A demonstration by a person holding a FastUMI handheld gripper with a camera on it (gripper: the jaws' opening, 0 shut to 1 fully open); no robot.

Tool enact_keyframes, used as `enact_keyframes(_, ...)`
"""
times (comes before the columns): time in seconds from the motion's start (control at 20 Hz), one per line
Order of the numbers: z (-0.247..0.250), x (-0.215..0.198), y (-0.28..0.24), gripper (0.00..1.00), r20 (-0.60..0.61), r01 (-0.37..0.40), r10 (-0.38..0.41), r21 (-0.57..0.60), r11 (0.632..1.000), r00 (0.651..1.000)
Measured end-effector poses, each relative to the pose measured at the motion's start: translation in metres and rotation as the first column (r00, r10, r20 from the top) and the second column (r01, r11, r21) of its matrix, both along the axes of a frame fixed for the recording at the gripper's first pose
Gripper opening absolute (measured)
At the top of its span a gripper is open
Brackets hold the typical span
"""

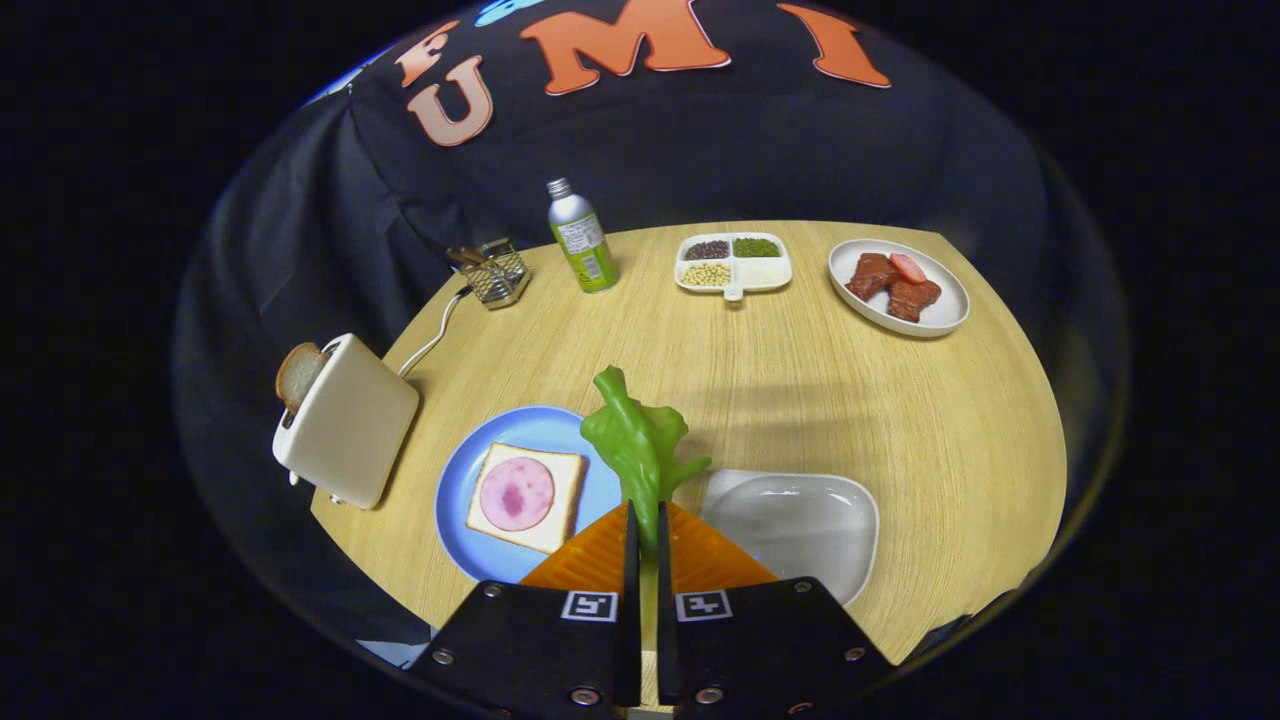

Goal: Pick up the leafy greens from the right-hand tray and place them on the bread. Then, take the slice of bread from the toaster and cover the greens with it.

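My gripper [646, 525] is shut on the leafy greens [635, 435], a bright green leaf that sticks up from between the two fingers, held above the table. To the left of the fingers a blue plate [470, 475] carries a slice of bread [527, 497] topped with a round pink slice of ham [516, 493]. To the right of the fingers lies the white tray [800, 520], bare inside. Further left stands a cream toaster [348, 420] with a slice of bread [297, 373] poking out of its slot.
At the back of the round wooden table [800, 400] stand a green-labelled bottle [581, 238], a small wire basket [497, 272], a divided white dish of beans [733, 263] and a white plate of meat [898, 285]. The toaster's cord [432, 340] runs towards the basket.
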State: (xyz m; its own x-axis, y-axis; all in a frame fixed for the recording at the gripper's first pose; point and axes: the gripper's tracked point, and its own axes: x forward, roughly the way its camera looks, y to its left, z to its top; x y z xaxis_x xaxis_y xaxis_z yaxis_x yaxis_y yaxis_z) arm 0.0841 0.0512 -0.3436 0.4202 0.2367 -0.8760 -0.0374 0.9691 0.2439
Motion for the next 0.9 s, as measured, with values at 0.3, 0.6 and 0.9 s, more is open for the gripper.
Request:
enact_keyframes(0.3, -0.001, 0.005, 0.049, 0.07, 0.004, -0.062, 0.062, 0.021, 0.998, 0.998)
enact_keyframes(0.6, -0.024, 0.006, 0.089, 0.07, -0.032, -0.085, 0.086, 0.046, 0.995, 0.996)
enact_keyframes(0.9, -0.050, 0.008, 0.117, 0.09, -0.054, -0.104, 0.106, 0.030, 0.994, 0.993)
